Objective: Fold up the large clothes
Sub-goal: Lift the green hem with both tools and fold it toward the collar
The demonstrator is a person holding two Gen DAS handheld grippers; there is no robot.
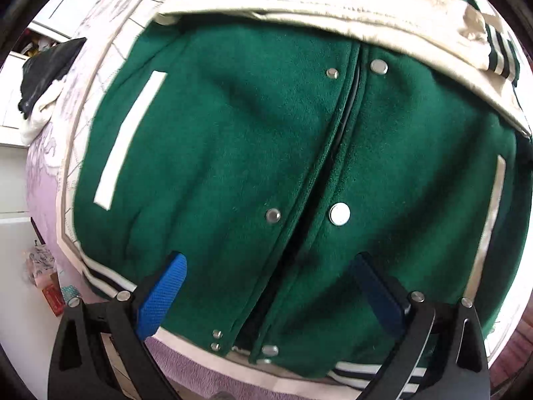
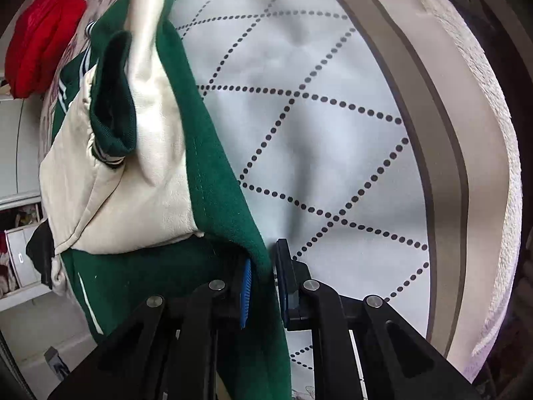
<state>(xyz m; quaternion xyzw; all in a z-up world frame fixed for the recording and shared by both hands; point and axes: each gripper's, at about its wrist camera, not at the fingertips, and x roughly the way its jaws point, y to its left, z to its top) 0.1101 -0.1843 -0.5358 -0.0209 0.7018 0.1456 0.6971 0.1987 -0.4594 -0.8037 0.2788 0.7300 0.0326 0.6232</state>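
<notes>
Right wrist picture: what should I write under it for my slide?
Right gripper pinching the green jacket's edge over a dotted sheet.

The jacket [image 1: 233,140] lies on the bed [image 2: 333,116], a sleeve [image 1: 333,6] folded across its upper part.

The left wrist camera looks straight down, close over the open front of the green jacket [image 1: 233,153] lying on the bed [image 1: 46,173]. The right wrist camera tilts steeply down along its tool [image 2: 263,283], very near the jacket's edge, facing the dotted bedcover [image 2: 316,116]. Both views share the jacket and the bed.
</notes>
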